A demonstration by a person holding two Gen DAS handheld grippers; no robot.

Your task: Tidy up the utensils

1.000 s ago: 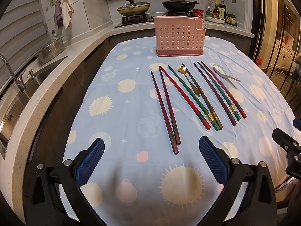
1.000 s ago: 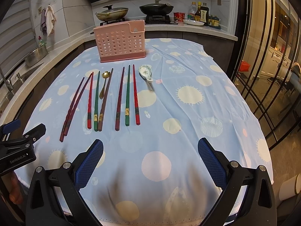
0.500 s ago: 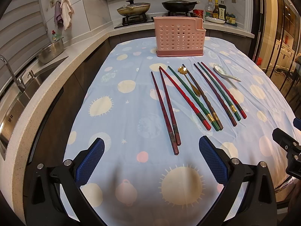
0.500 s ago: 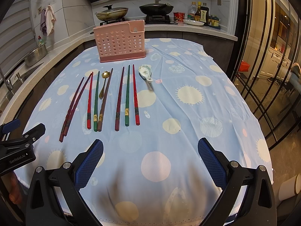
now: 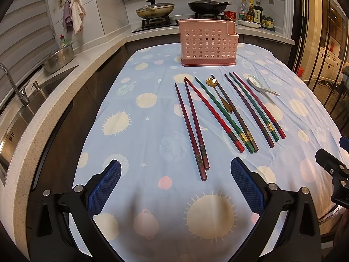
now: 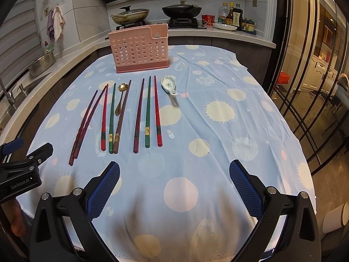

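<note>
Both tongs, left gripper [image 5: 175,184] and right gripper [image 6: 174,183], spread apart, empty, above table's near edge. Chopsticks [image 6: 113,118], gold spoon [image 6: 120,99] and ceramic spoon [image 6: 168,85] lie in a row mid-tablecloth [image 6: 218,144]. Pink rack [image 6: 139,48] stands upright toward far edge.

Chopsticks [image 6: 122,118] in a row before basket [image 6: 140,48], ceramic spoon [image 6: 168,85] at right

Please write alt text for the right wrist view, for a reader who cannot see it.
Eight chopsticks, a gold spoon and a white spoon lie in a row on a blue tablecloth before a pink holder. The open right gripper hovers near.
</note>
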